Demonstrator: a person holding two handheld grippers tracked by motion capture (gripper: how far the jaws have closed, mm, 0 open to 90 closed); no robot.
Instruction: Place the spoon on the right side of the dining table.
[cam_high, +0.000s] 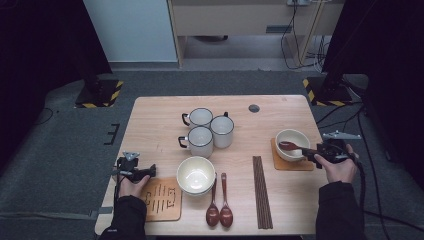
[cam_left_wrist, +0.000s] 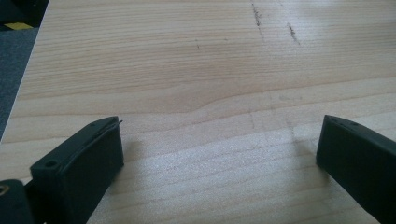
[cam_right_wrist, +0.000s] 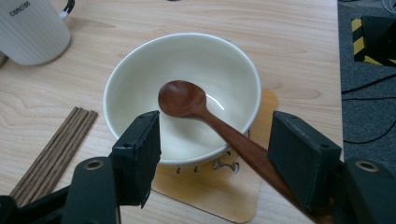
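Presently the right claw (cam_right_wrist: 212, 158) is standing spread around the dark wooden spoon (cam_right_wrist: 205, 114) lying in the cream ceramic bowl (cam_right_wrist: 182, 93); the left claw (cam_left_wrist: 219, 154) is resting spread over the pale wooden desk (cam_left_wrist: 187, 70).

Dim high view, dark corners; gripper views brighter, slightly soft.

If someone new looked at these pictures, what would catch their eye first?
Probably the wooden spoon lying in the cream bowl on a coaster at the table's right, its handle passing between the open jaws of the right gripper. Next, the three white mugs clustered mid-table.
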